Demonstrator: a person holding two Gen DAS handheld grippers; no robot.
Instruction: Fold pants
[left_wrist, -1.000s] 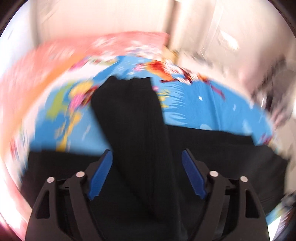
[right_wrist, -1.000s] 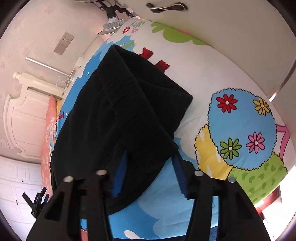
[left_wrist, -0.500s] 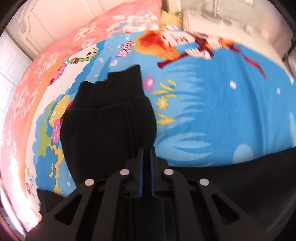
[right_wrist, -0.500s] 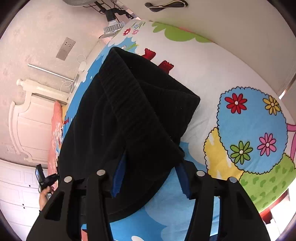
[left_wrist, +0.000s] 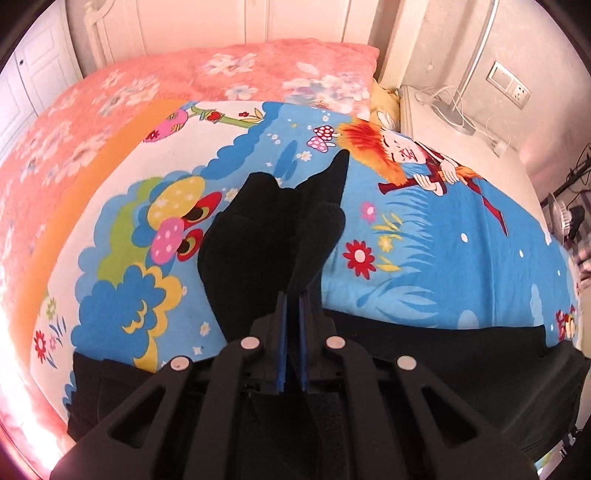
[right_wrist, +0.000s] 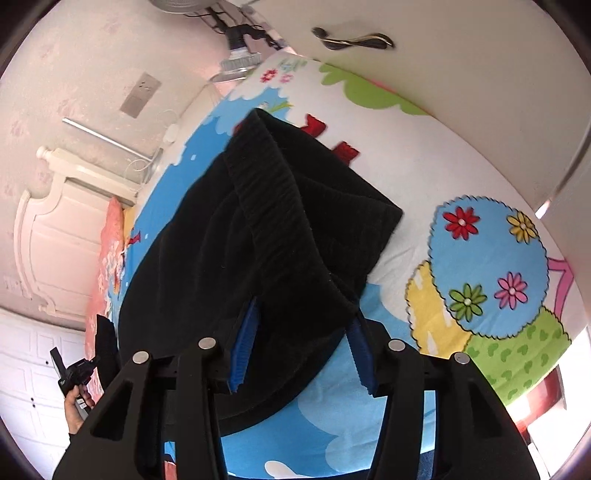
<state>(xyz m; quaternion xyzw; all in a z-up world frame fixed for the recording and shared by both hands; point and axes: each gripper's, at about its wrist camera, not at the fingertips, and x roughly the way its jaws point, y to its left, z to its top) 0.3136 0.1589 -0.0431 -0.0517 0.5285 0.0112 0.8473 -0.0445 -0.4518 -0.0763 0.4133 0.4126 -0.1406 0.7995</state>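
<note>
Mid-fold on the cartoon-print bedsheet (left_wrist: 424, 258), the left gripper (left_wrist: 290, 314) pinches the black pants (left_wrist: 266, 229) at the hem end while the right gripper (right_wrist: 303, 343), half-closed, apparently clamps the bunched waistband (right_wrist: 273, 206), ready to bring both ends together.

My left gripper (left_wrist: 290, 306): matte black plastic frame, two angular arms with triangular cut-outs. Four round silver screw heads across the linkage. Fingers (left_wrist: 281, 332) lined with bright blue pads, ribbed faces.

My right gripper (right_wrist: 301, 343): same black frame, same triangular cut-outs, four silver screw heads in a row. Blue pads (right_wrist: 243, 343) with a saw-tooth edge.

In the right wrist view, low left, a hand (right_wrist: 77, 406) with a dark sleeve at the wrist, around a black handle.
</note>
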